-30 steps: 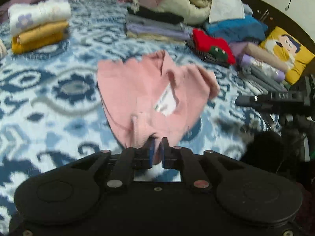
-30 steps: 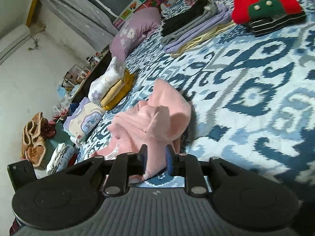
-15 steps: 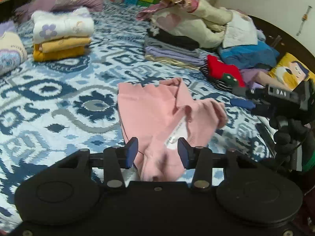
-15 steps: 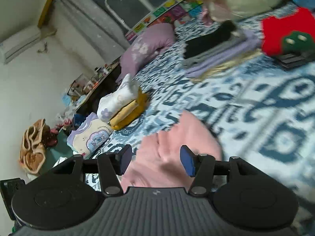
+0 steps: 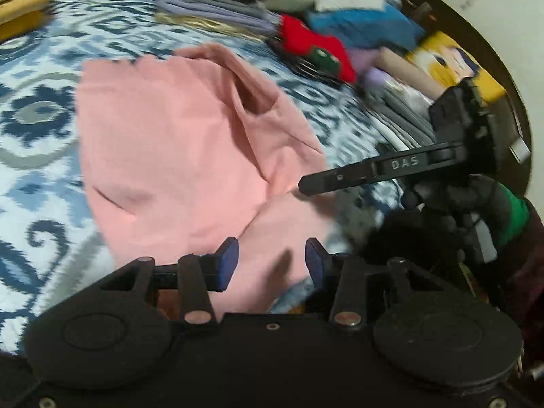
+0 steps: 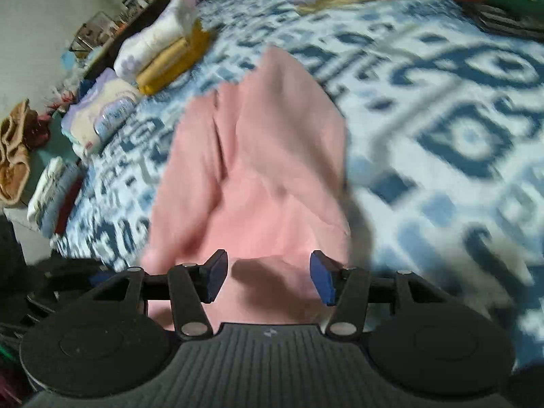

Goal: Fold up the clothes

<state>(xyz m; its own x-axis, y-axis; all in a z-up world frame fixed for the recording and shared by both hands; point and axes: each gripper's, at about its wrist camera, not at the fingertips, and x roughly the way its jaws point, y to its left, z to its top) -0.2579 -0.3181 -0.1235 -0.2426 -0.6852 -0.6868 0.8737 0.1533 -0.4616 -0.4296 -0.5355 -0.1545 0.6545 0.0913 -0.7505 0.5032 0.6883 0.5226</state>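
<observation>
A bed (image 5: pixel 44 115) covered in a blue-and-white patterned spread fills both views. On it, near the front edge, lies the pink garment (image 5: pixel 176 149), partly folded, with one layer turned over another and a loose opening along its upper right edge. At the far side of the bed are stacks of folded clothes: a lavender and grey pile (image 5: pixel 217 13), a red knitted piece with a green patch (image 5: pixel 312 47), a blue folded item (image 5: pixel 360 25) and a yellow cushion with a cartoon face (image 5: pixel 455 64). In the right wrist view a white and mustard-yellow stack (image 6: pixel 163 51) sits on the bed's left side. The left hand-held gripper (image 5: pixel 271 265) hovers over the near edge of the pink garment, its blue pads apart and grasping nothing. The right hand-held gripper (image 6: pixel 268 277) is likewise released, its pads spread above the pink cloth without pinching it; from the left wrist view its black finger points at the garment's right edge.
</observation>
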